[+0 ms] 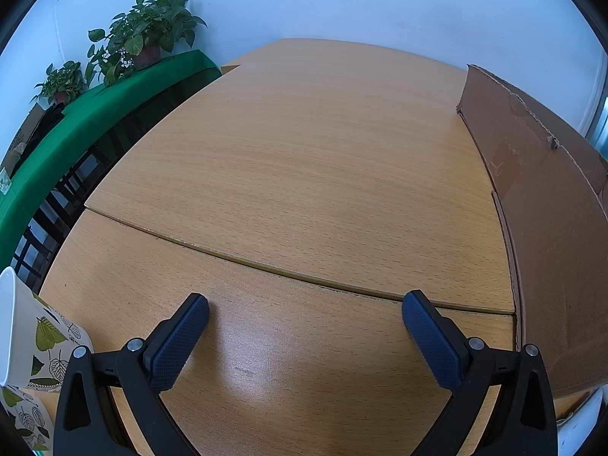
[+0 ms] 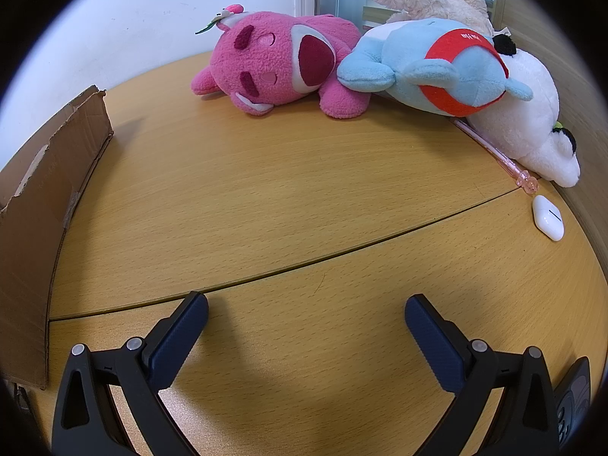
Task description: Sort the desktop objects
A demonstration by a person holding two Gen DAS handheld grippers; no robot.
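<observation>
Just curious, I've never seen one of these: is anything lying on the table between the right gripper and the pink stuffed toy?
No. In the right wrist view, only bare wooden table, crossed by a seam, lies between the open right gripper and the pink stuffed toy.

Small white lettering runs along the red band (image 2: 461, 43) wrapped around a light-blue plush toy (image 2: 429, 68) lying on a wooden desk, though the characters are too small and curved to be made out with certainty. Dark print marks on a leaf-patterned paper cup (image 1: 41, 345) at the left wrist view's edge are likewise unreadable.
</observation>
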